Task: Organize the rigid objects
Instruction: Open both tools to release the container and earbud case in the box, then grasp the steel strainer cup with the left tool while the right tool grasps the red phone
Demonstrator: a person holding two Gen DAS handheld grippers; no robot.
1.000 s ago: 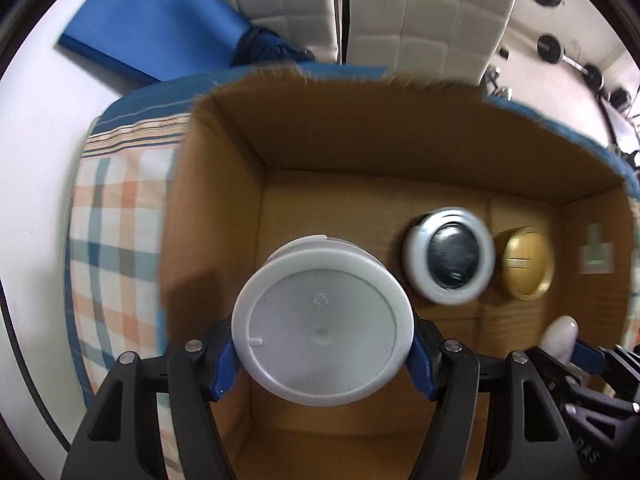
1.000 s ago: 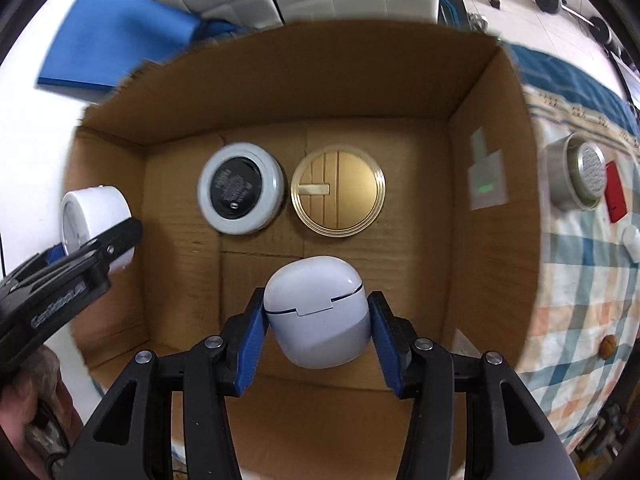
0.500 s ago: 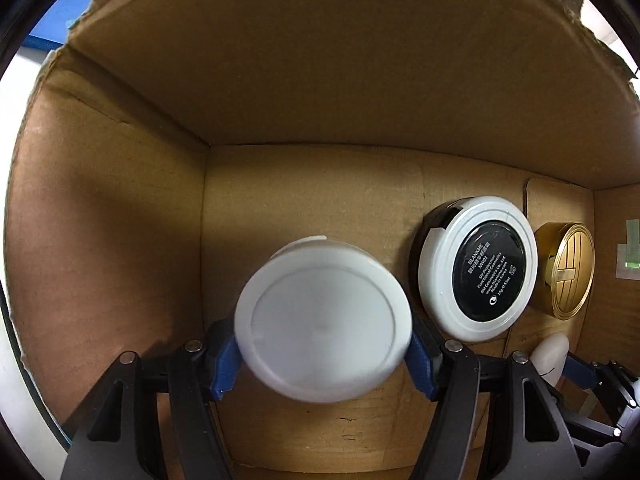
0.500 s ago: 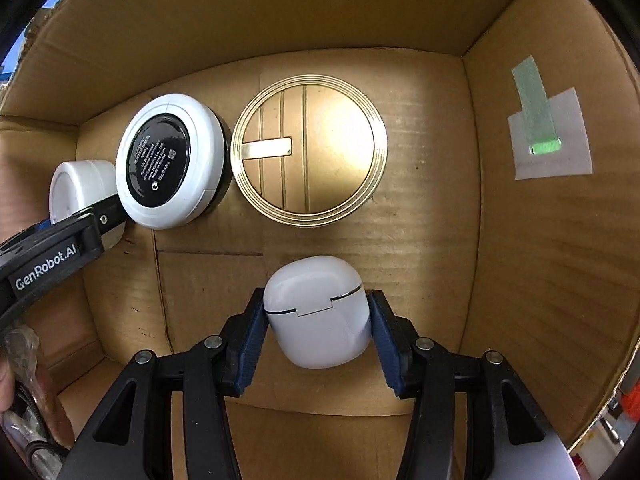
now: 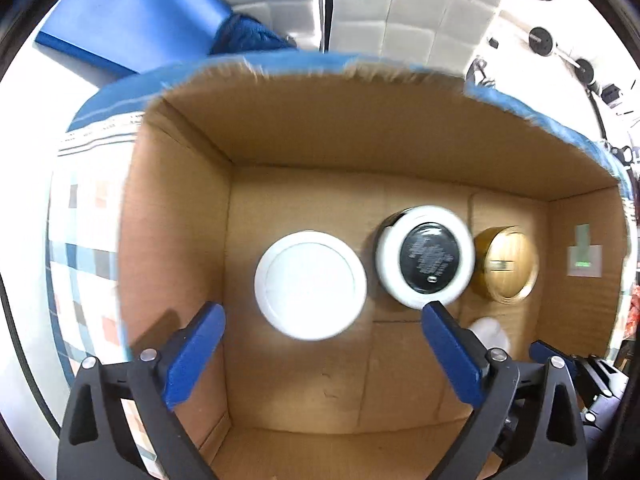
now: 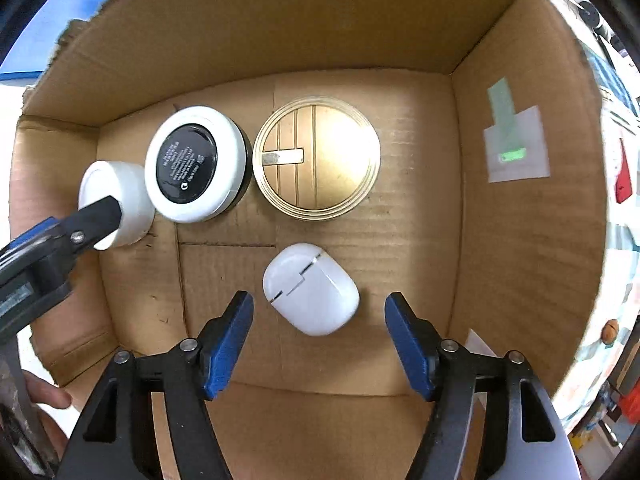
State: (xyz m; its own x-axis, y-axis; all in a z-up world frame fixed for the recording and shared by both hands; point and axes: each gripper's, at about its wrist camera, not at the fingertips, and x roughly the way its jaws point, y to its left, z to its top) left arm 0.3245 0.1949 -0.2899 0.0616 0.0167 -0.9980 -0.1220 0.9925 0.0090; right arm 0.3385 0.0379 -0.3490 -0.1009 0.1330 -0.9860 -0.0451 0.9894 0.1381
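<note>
A cardboard box (image 5: 180,240) (image 6: 520,240) holds four items. A white round jar (image 5: 310,285) (image 6: 120,204) lies on the box floor at the left, beyond my open, empty left gripper (image 5: 320,320). Beside it sit a white-rimmed black compact (image 5: 427,257) (image 6: 196,164) and a gold round tin (image 5: 506,264) (image 6: 318,158). A white earbud case (image 6: 310,290) (image 5: 490,332) lies on the floor in front of the tin, between the fingers of my open right gripper (image 6: 320,308), apart from both pads.
The box stands on a checked cloth (image 5: 84,240) (image 6: 616,280). A blue mat (image 5: 132,16) and white padded wall (image 5: 400,4) lie behind. Red and small brown items (image 6: 610,326) lie on the cloth right of the box. The left gripper's body (image 6: 48,248) shows at the box's left.
Both grippers have opened. The white jar and the earbud case now rest on the box floor. The left gripper has pulled back up and out of the box.
</note>
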